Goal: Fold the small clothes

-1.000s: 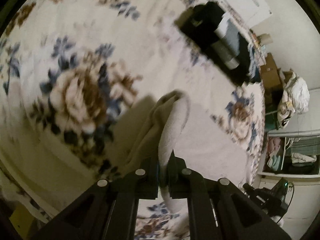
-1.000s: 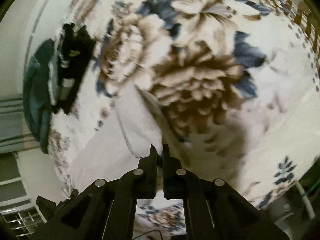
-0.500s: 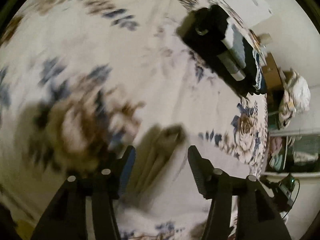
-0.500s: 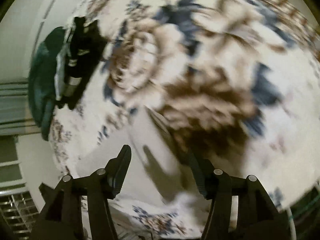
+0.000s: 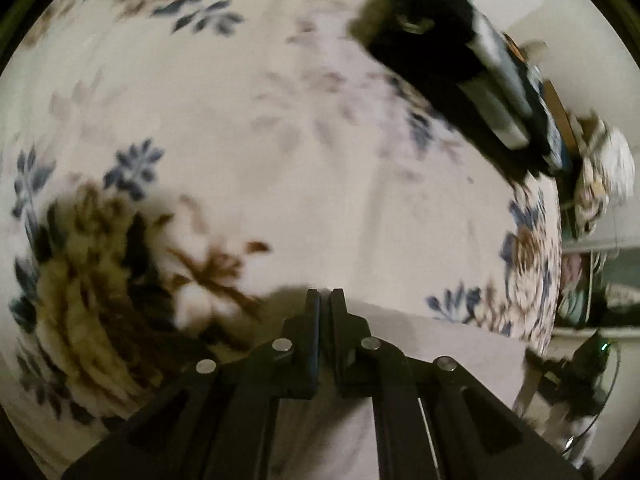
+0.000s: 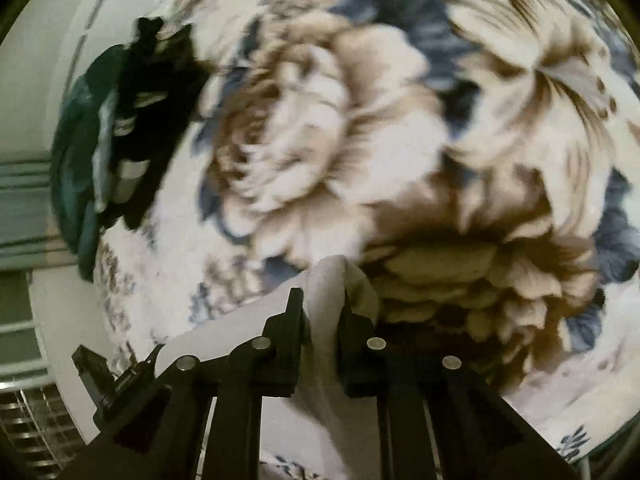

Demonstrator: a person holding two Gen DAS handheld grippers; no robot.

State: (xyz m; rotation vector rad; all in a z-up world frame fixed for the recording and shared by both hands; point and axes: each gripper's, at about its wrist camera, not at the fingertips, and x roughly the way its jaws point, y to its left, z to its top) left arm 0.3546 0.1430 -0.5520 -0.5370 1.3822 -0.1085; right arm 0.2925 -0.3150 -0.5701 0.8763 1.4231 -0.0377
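A small white cloth point(image 5: 452, 360) lies on a floral bedspread point(image 5: 248, 152). In the left wrist view my left gripper point(image 5: 325, 300) has its jaws together at the cloth's far edge; no cloth shows between the tips. In the right wrist view my right gripper point(image 6: 320, 304) has its jaws closed on a bunched fold of the same white cloth point(image 6: 326, 296), which rises between the fingers and runs back under the gripper.
A pile of dark folded clothes point(image 5: 460, 64) lies at the far side of the bed; it also shows in the right wrist view point(image 6: 148, 120) beside a teal item point(image 6: 76, 184). Shelves and clutter point(image 5: 600, 208) stand past the bed's right edge.
Both grippers held the cloth a second ago, opened wide half a second ago, and have now closed again. The cloth lies flatter under the left gripper. Both views shifted across the bedspread.
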